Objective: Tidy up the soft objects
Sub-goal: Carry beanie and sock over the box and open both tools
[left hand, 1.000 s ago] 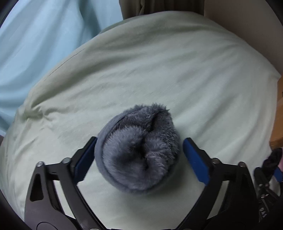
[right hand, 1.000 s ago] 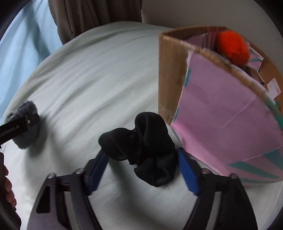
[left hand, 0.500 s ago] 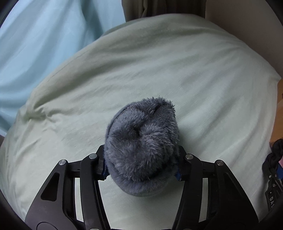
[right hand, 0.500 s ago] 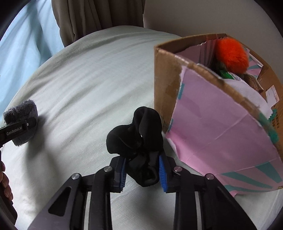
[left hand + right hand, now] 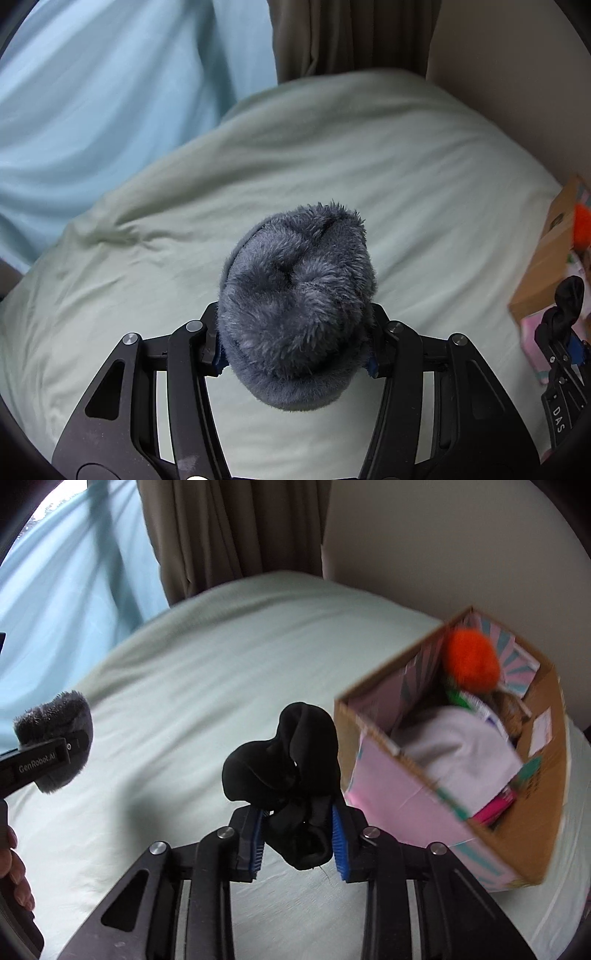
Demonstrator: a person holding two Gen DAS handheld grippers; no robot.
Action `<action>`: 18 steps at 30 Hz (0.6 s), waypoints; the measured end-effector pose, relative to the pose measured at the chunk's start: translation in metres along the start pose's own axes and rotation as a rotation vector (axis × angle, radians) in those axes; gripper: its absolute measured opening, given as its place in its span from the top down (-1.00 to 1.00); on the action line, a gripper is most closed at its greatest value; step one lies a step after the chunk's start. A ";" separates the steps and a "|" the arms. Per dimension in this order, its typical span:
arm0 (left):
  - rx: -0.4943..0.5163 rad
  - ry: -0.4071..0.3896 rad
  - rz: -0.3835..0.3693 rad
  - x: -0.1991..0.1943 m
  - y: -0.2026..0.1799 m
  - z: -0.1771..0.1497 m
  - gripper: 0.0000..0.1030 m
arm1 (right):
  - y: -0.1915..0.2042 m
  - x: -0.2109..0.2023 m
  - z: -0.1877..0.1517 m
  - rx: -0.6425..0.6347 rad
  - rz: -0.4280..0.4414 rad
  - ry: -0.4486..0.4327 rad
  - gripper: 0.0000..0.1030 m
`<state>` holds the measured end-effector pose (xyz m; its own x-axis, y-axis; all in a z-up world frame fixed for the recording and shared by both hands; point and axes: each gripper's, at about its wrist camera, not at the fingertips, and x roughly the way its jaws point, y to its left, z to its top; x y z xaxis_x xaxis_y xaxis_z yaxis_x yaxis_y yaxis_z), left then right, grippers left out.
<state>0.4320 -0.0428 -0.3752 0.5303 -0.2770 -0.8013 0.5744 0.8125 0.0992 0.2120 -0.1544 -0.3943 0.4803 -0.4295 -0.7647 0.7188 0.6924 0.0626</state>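
Note:
My left gripper (image 5: 294, 360) is shut on a fuzzy grey sock bundle (image 5: 297, 306) and holds it above the pale green bed sheet (image 5: 369, 166). The same bundle shows at the left edge of the right wrist view (image 5: 55, 738). My right gripper (image 5: 298, 836) is shut on a black sock bundle (image 5: 286, 764), lifted off the sheet just left of an open cardboard box (image 5: 436, 805) with pink paper sides. The box holds an orange fluffy item (image 5: 471, 661), a white soft item (image 5: 461, 753) and other things. The black bundle also shows in the left wrist view (image 5: 570, 295).
A light blue curtain (image 5: 92, 92) and a brown curtain (image 5: 229, 531) hang behind the bed. A beige wall (image 5: 443, 546) is behind the box. The box (image 5: 550, 258) sits at the bed's right side.
Both grippers closed on their sock bundles and lifted them off the sheet. The right gripper rose so that the inside of the box now shows.

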 end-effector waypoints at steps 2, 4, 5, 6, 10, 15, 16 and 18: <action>-0.023 -0.008 0.001 -0.024 0.000 0.001 0.04 | 0.000 -0.019 0.008 -0.014 0.018 -0.016 0.46; -0.037 -0.018 0.008 -0.048 -0.001 0.001 0.04 | -0.001 -0.037 0.016 -0.020 0.039 -0.027 0.46; -0.039 -0.023 0.013 -0.062 -0.003 0.003 0.04 | -0.002 -0.050 0.021 -0.028 0.049 -0.035 0.46; -0.040 -0.027 0.016 -0.073 -0.005 0.004 0.04 | -0.001 -0.055 0.026 -0.034 0.055 -0.040 0.46; -0.048 -0.044 0.030 -0.122 -0.019 0.011 0.04 | -0.009 -0.099 0.051 -0.061 0.095 -0.069 0.46; -0.061 -0.067 0.032 -0.180 -0.048 0.023 0.04 | -0.040 -0.141 0.083 -0.061 0.150 -0.071 0.46; -0.062 -0.067 0.029 -0.189 -0.056 0.026 0.04 | -0.046 -0.144 0.088 -0.061 0.157 -0.070 0.46; -0.065 -0.071 0.026 -0.208 -0.076 0.030 0.04 | -0.061 -0.159 0.101 -0.067 0.171 -0.073 0.46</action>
<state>0.2970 -0.0625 -0.1987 0.5882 -0.2894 -0.7551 0.5197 0.8507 0.0787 0.1422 -0.1872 -0.2115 0.6297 -0.3412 -0.6979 0.5892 0.7952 0.1428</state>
